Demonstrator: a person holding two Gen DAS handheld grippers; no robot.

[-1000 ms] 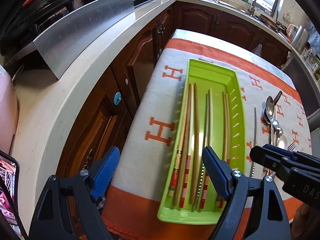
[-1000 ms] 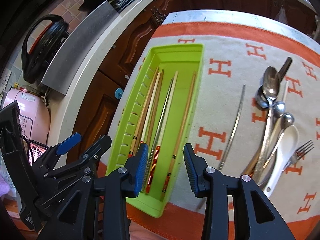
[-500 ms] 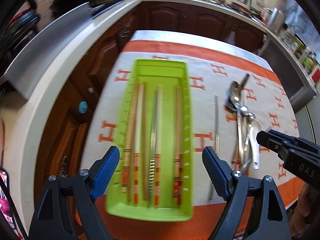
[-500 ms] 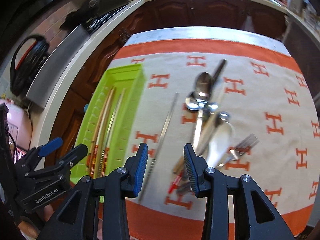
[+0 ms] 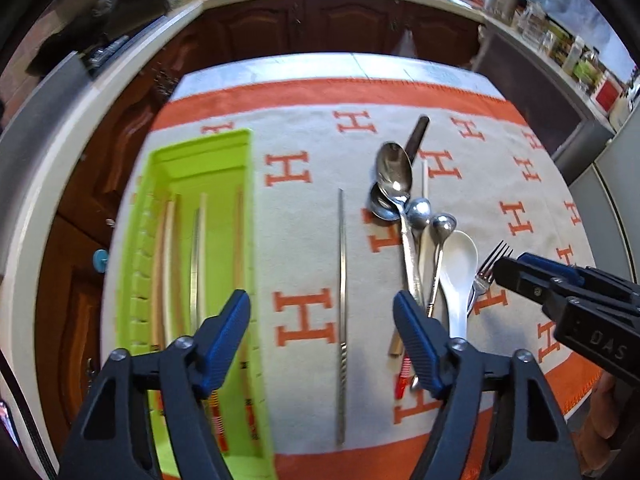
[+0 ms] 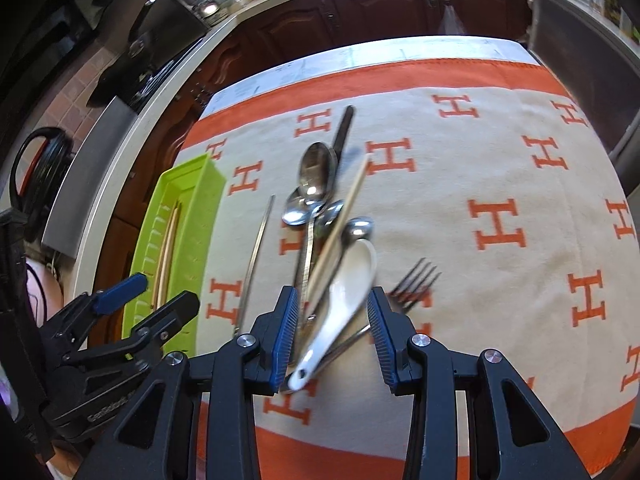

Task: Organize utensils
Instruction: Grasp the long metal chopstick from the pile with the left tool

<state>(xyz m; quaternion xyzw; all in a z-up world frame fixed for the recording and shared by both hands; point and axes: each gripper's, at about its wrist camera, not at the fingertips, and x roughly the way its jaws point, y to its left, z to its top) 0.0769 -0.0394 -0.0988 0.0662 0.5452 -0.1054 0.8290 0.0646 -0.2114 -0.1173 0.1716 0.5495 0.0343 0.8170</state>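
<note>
A lime-green tray (image 5: 200,142) holding several chopsticks lies at the left of the orange-and-cream cloth. One metal chopstick (image 5: 341,280) lies alone on the cloth. My left gripper (image 5: 320,304) hovers over it, jaws closing, with the chopstick lying between them and the pads not touching it. To the right is a heap of metal spoons (image 5: 394,172), a white ceramic spoon (image 6: 348,280), a wooden chopstick (image 6: 340,224) and a fork (image 6: 416,280). My right gripper (image 6: 332,296) stands partly open above the white spoon's handle, gripping nothing.
The cloth (image 6: 500,184) covers a table with dark wooden cabinets (image 5: 320,28) beyond its far edge. A pale counter (image 5: 48,152) runs along the left, bearing a steel panel and black cookware. The right half of the cloth is bare.
Both grippers have swung right, from over the green tray to over the loose cutlery. The left jaws have narrowed; the right jaws stand as before.
</note>
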